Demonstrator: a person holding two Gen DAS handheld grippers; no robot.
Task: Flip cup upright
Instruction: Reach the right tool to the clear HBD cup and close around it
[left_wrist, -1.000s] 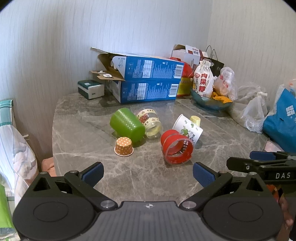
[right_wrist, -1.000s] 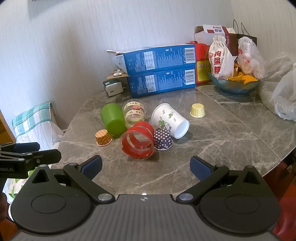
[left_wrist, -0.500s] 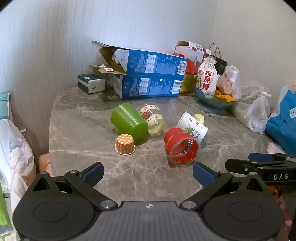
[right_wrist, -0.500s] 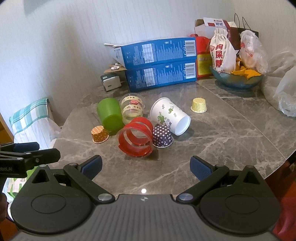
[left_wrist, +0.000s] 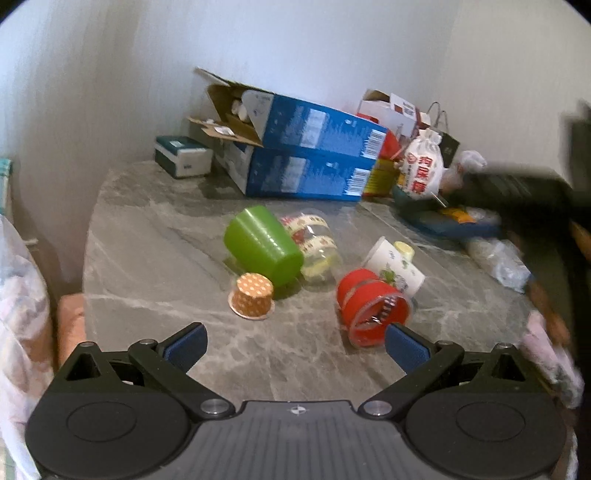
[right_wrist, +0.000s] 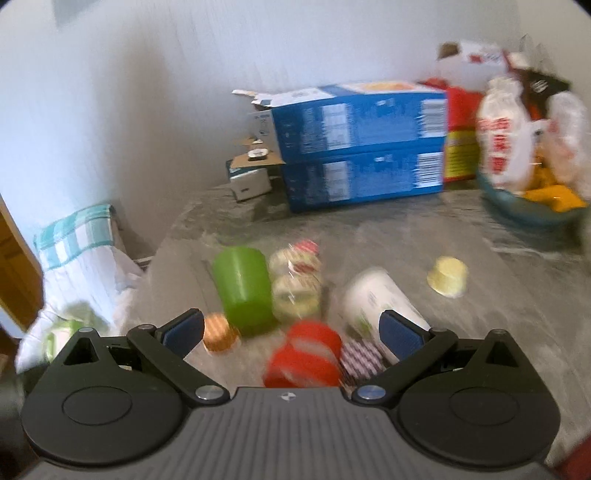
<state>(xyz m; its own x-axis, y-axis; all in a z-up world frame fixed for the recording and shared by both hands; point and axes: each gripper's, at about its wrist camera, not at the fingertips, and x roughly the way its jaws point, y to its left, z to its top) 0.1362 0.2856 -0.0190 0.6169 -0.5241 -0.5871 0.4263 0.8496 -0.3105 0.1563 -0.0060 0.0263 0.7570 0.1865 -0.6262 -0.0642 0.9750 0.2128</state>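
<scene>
Several cups lie on the grey marble table (left_wrist: 155, 236). A green cup (left_wrist: 263, 245) (right_wrist: 243, 286), a clear printed cup (left_wrist: 314, 242) (right_wrist: 295, 282), a red cup (left_wrist: 371, 308) (right_wrist: 304, 356) and a white leaf-print cup (left_wrist: 395, 264) (right_wrist: 373, 299) lie on their sides. An orange dotted paper cup (left_wrist: 252, 295) (right_wrist: 219, 332), a purple dotted one (right_wrist: 360, 358) and a yellow one (right_wrist: 447, 277) stand mouth down. My left gripper (left_wrist: 295, 345) is open and empty in front of them. My right gripper (right_wrist: 291, 332) is open and empty, right over the red cup.
Two stacked blue boxes (left_wrist: 306, 158) (right_wrist: 358, 147) stand at the back. A small green-white box (left_wrist: 183, 157) is left of them. A bowl with snack bags (right_wrist: 528, 199) is at the back right. A checked cloth (right_wrist: 74, 236) lies off the left edge.
Both grippers have moved forward toward the cups. The right one moved fast and down, its view now blurred, and it shows as a dark blur at the right of the left view.
</scene>
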